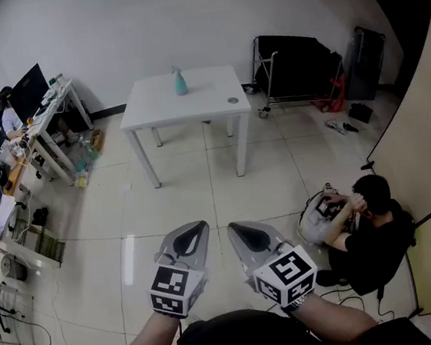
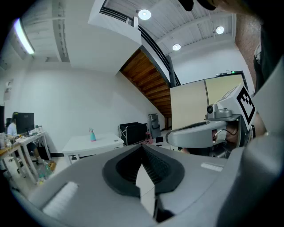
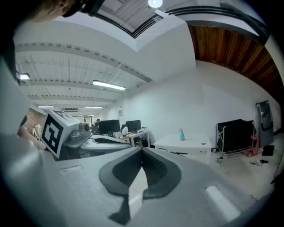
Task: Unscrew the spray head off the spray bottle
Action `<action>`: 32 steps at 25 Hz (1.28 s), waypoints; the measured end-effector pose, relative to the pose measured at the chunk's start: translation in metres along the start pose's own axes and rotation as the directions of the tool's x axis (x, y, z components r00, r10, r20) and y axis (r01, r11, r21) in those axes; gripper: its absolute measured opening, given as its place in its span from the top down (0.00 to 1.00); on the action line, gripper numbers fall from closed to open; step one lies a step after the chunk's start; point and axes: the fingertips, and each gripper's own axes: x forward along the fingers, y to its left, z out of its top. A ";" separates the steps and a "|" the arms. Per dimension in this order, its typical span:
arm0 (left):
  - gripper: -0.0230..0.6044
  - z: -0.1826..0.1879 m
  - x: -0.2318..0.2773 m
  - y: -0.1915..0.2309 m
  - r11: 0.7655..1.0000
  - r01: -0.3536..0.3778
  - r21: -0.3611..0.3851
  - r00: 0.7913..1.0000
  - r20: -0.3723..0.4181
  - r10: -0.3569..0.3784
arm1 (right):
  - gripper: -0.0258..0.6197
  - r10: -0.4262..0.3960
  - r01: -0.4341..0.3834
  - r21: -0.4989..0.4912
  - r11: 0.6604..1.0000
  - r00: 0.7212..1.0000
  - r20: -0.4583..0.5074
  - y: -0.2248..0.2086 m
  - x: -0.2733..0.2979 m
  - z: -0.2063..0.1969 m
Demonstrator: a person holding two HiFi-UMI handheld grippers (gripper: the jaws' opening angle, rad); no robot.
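Note:
A teal spray bottle (image 1: 180, 81) with its spray head on stands upright on a white table (image 1: 154, 109) far across the room. The same spray bottle (image 2: 92, 135) shows small and distant in the left gripper view, and the spray bottle (image 3: 181, 135) likewise in the right gripper view. My left gripper (image 1: 199, 228) and right gripper (image 1: 232, 228) are side by side near my body, well short of the table. Both are shut with nothing between their jaws.
A small round lid-like object (image 1: 232, 101) lies on the table's right side. A black cart (image 1: 297, 70) stands behind the table. A person crouches on the floor (image 1: 361, 228) at the right. Desks with monitors (image 1: 32, 127) line the left wall.

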 end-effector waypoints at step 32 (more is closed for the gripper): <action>0.95 0.005 0.036 0.047 1.000 0.020 -0.002 1.000 0.008 -0.020 | 0.97 -0.031 0.031 -0.002 1.000 1.000 -0.002 -0.028 0.050 0.011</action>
